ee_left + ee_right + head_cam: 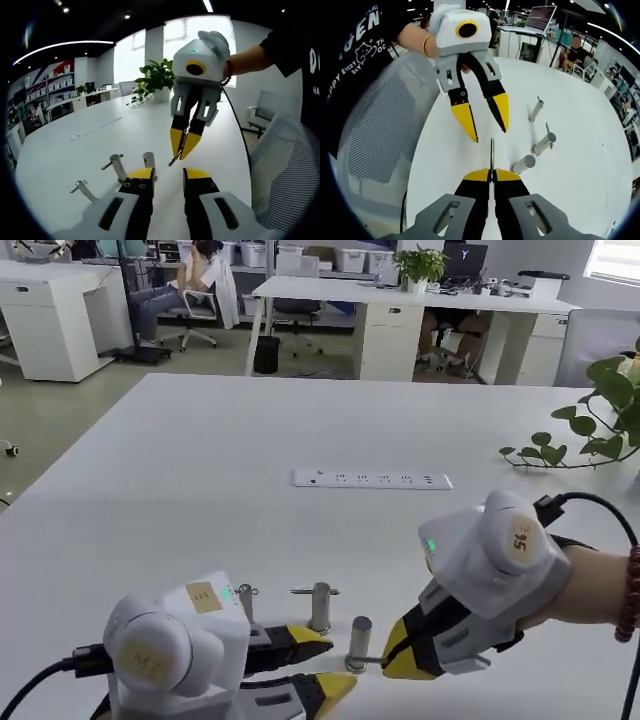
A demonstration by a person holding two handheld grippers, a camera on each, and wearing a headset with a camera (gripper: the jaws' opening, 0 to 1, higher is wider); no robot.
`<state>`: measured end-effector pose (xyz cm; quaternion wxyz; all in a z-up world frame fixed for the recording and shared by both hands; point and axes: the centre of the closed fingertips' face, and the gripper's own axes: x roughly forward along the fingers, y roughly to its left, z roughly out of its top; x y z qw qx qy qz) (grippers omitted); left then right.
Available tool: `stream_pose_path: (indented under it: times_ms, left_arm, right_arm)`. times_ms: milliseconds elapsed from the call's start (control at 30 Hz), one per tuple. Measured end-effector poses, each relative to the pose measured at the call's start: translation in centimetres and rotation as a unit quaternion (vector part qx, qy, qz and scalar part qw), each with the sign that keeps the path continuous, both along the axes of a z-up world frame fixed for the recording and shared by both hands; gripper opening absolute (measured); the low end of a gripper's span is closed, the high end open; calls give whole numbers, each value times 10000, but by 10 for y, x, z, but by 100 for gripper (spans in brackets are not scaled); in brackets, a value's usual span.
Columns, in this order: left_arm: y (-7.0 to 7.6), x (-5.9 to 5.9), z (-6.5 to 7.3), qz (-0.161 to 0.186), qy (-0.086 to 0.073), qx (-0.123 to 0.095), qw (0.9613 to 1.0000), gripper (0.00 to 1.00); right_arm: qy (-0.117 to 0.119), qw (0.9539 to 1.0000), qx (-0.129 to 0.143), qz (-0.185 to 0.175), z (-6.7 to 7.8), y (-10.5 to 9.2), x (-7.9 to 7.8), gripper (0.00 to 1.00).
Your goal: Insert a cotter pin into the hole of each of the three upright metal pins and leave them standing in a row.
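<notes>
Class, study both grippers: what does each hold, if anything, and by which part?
The right gripper is shut on a cotter pin, pinched by one end, its shaft sticking out ahead. The left gripper is open and holds nothing.

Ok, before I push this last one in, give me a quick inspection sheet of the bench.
Surface: white table, no spills or marks seen.
Job's things: three upright metal pins in a row. The first pin and second pin each carry a cotter pin. The third pin has none yet.
Clutter: power strip; plant trailing onto the table.
Grippers: left hand-held gripper open beside the pins. Right hand-held gripper shut on the loose cotter pin, close to the third pin.
Cables: left cable and right cable, both black, one from each gripper.
Surroundings: office desks; seated person behind.
</notes>
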<state>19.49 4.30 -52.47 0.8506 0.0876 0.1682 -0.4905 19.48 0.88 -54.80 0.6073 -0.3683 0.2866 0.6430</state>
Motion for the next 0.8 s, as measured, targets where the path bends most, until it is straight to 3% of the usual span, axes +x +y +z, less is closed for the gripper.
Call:
stream_pose_path:
  times_ms: [100, 233, 533, 800]
  left_arm:
    - [0, 6, -1, 142, -136, 31, 9998, 21]
    - [0, 14, -4, 363, -190, 55, 9991, 21]
    - [-7, 20, -16, 529, -63, 78, 9985, 22]
    - [-10, 33, -24, 741, 15, 98, 9972, 20]
  right_arm:
    - [-81, 9998, -61, -154, -3, -8, 10, 0]
    - [-122, 9995, -88, -270, -4, -15, 18, 0]
    - [-109, 9987, -144, -472, -9, -27, 32, 0]
    - [-151, 9981, -240, -548, -14, -35, 42, 0]
